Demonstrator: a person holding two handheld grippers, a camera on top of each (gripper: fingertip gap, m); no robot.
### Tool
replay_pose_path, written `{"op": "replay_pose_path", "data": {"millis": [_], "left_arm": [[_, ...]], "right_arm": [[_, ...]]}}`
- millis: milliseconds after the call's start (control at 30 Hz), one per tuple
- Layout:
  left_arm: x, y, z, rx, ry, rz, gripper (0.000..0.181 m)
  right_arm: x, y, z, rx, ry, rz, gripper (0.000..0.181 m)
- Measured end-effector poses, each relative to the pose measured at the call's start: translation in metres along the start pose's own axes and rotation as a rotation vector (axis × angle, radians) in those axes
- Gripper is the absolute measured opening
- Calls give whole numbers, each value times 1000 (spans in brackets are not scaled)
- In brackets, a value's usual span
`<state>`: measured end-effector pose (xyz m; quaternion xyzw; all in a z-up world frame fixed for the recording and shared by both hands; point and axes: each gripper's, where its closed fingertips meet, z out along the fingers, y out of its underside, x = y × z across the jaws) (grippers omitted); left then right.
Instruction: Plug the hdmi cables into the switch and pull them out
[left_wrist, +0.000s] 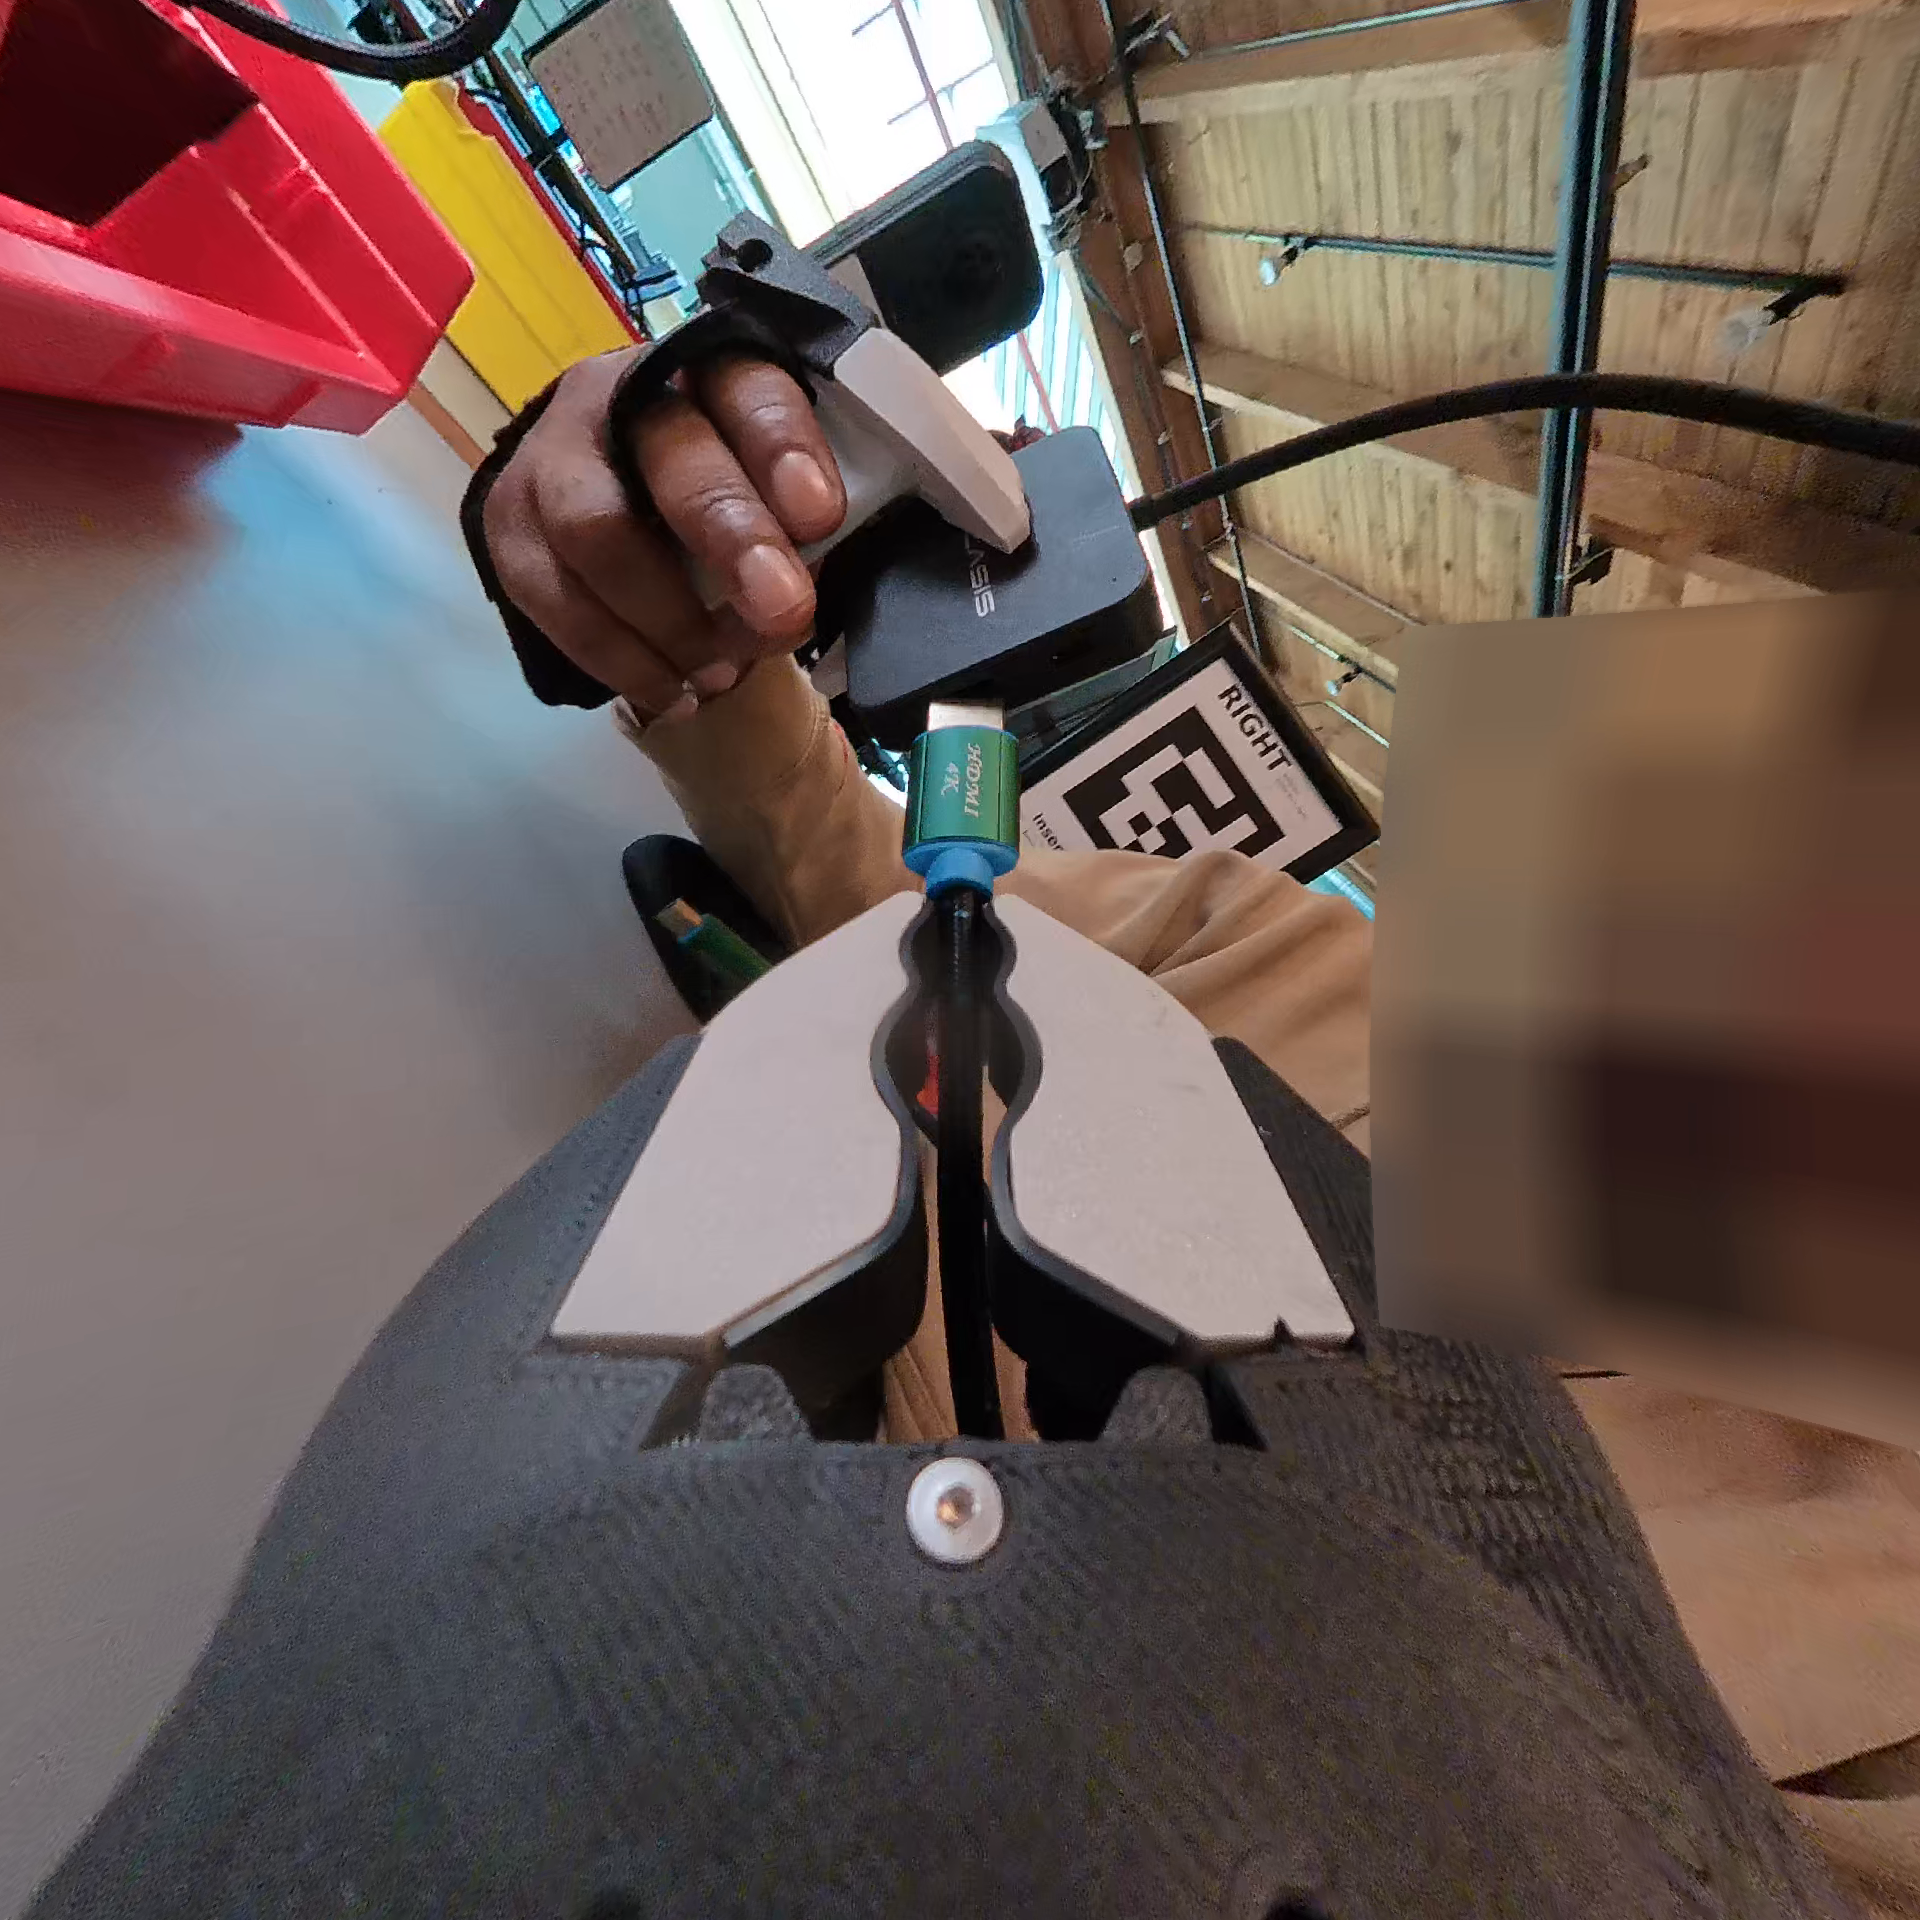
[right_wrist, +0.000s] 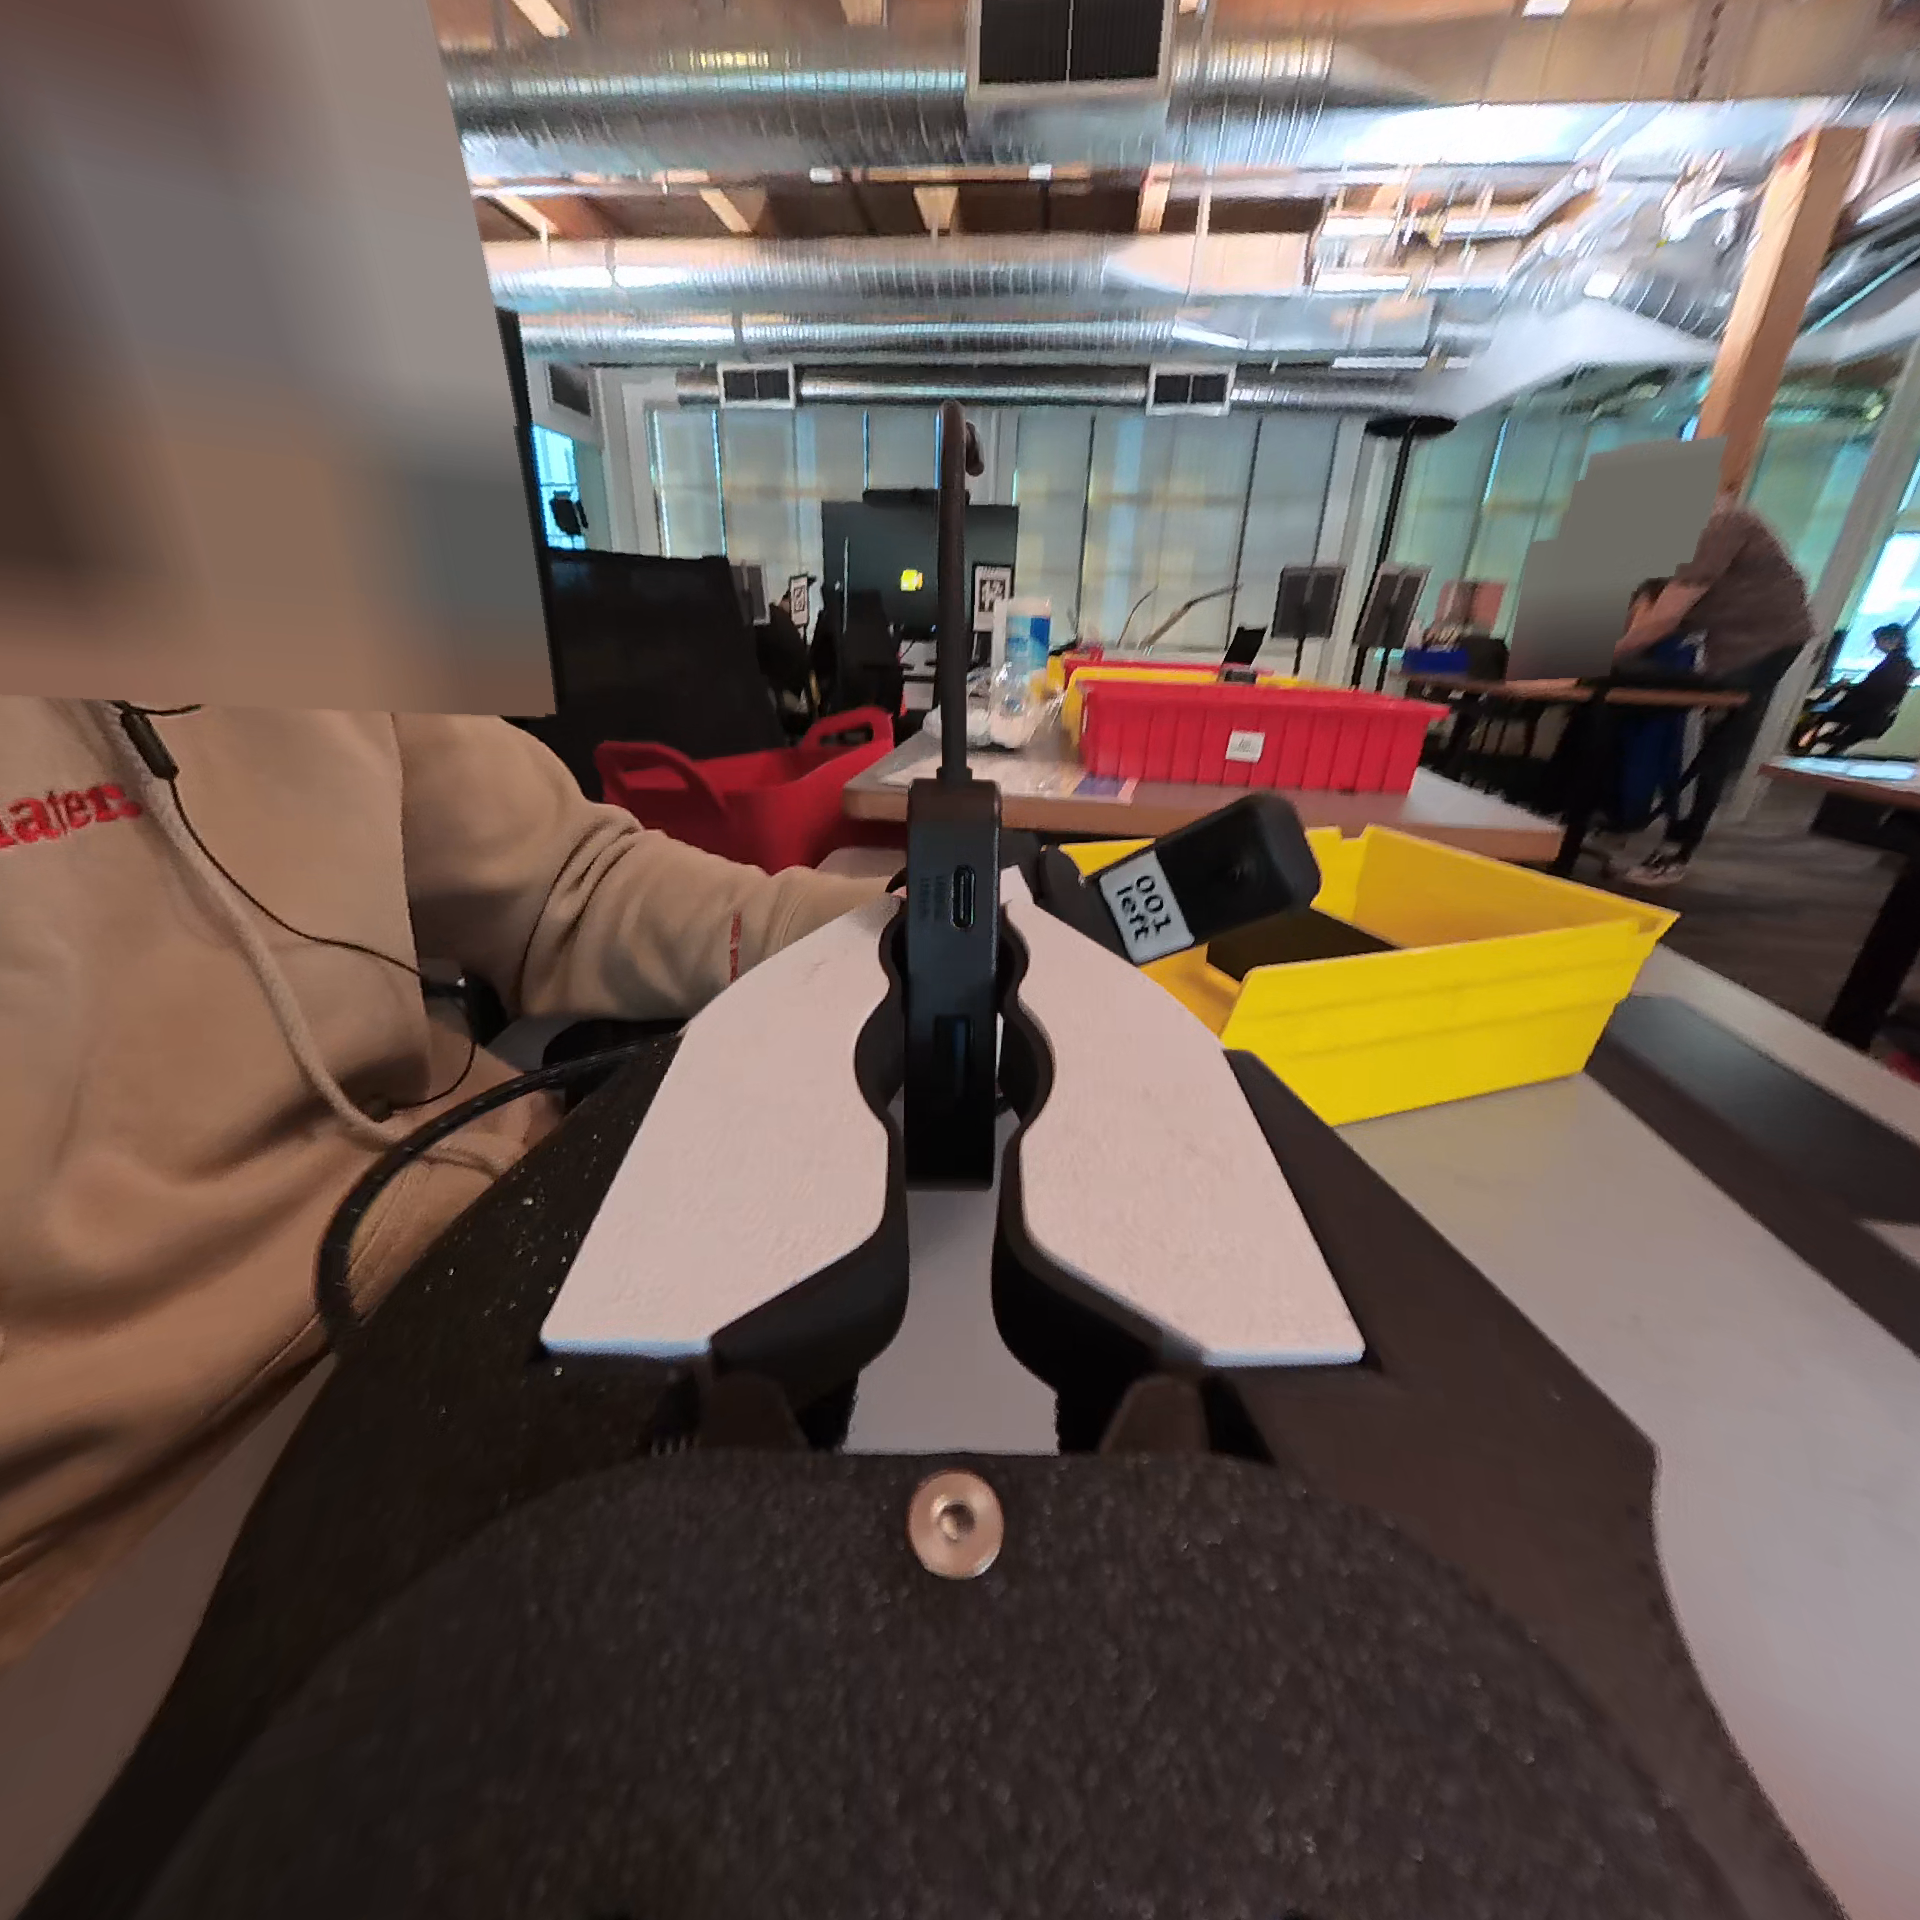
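Observation:
My left gripper (left_wrist: 958, 914) is shut on the black cable just behind a green HDMI plug (left_wrist: 958, 795). The plug's metal tip sits at the edge of the black switch (left_wrist: 997, 587); I cannot tell whether it is inside a port. My right gripper (right_wrist: 951, 914) is shut on the switch (right_wrist: 951, 987), held on edge in the air, its side ports facing the camera. A black cable (right_wrist: 951, 623) rises from the switch's far end. In the left wrist view the right gripper's white fingers (left_wrist: 925, 447) clamp the switch, with a person's hand (left_wrist: 665, 520) on that gripper.
A yellow bin (right_wrist: 1455, 987) stands on the grey table (right_wrist: 1507, 1247) to the right, with the left gripper's camera (right_wrist: 1205, 883) in front of it. Red bins (left_wrist: 208, 239) lie at the left in the left wrist view. The person's tan sleeve (right_wrist: 582, 883) is close at left. A second green plug (left_wrist: 717, 940) lies low. Tip to tip, the grippers are about 7 cm apart.

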<state>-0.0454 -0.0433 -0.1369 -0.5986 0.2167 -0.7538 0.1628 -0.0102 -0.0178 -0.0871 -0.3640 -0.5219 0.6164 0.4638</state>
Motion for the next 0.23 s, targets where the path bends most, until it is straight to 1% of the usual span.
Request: {"op": "replay_pose_path", "data": {"millis": [133,233], "left_arm": [[1,1,3,6,25,-34,7],[-2,2,4,9,26,-62,7]], "right_arm": [[-3,-3,-1,-5,-13,-20,13],[-5,0,-1,-66,-12,-64,13]]}}
